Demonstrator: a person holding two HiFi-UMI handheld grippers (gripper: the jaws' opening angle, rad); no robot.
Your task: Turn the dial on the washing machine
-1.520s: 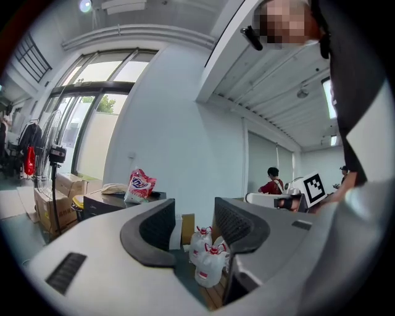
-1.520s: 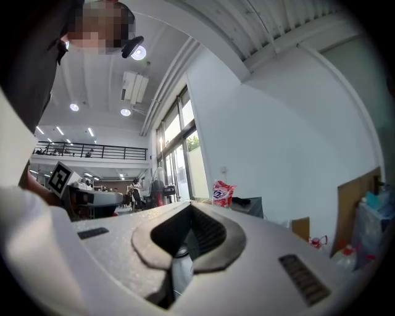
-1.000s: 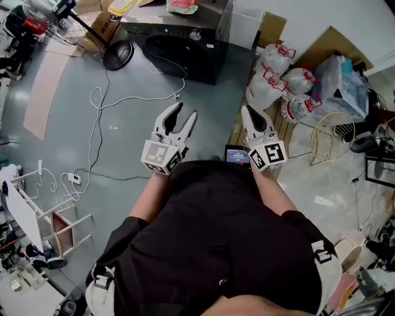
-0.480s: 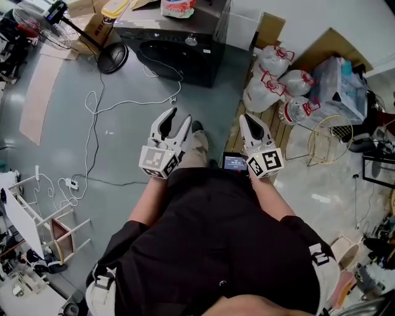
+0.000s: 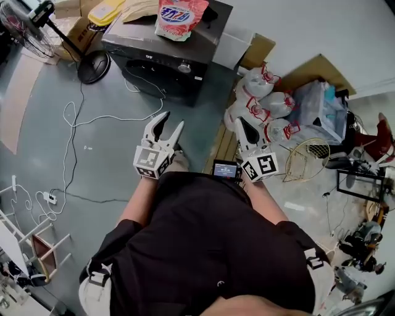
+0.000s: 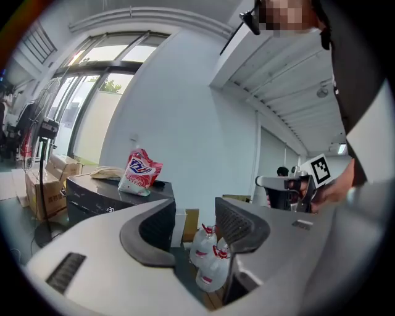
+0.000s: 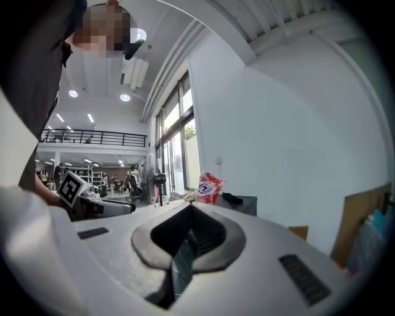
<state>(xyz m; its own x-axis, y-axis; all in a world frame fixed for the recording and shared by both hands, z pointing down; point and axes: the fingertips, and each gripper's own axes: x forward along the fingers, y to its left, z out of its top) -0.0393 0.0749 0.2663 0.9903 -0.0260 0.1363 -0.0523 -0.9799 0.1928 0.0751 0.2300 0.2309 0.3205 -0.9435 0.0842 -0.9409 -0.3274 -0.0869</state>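
1. Dial [image 5: 183,66]: round silver knob on the front control strip of the washing machine [image 5: 148,46], toward the strip's right end in head view. Nothing is touching it.
2. Washer is a dark box standing on the grey floor [image 5: 111,148] at the top of head view, well ahead of both claws. The L gripper view also shows it [image 6: 117,191], low and to the left.
3. On its lid lies a red/white detergent bag [image 5: 179,15], w/ a yellowish flat item beside it that I can't ID.
4. L claw [image 5: 173,120]: released, jaws well apart, nothing btwn them. It's aimed about level toward the washer's right side. Thru the gap I only see the far water jugs [image 6: 210,259].
5. R claw [image 5: 242,123]: clenched on nothing. In its own view [image 7: 188,237] the pads meet, leaving just the dark hollow. It's held beside the L one and apart from it.
6. Small lit screen [image 5: 225,168] sits at my chest btwn the two grippers.
7. Around: a cluster of jugs [image 5: 262,99] right of the washer, a fan base [image 5: 92,65] left of it, and a white cable [image 5: 92,117] looping over the floor.
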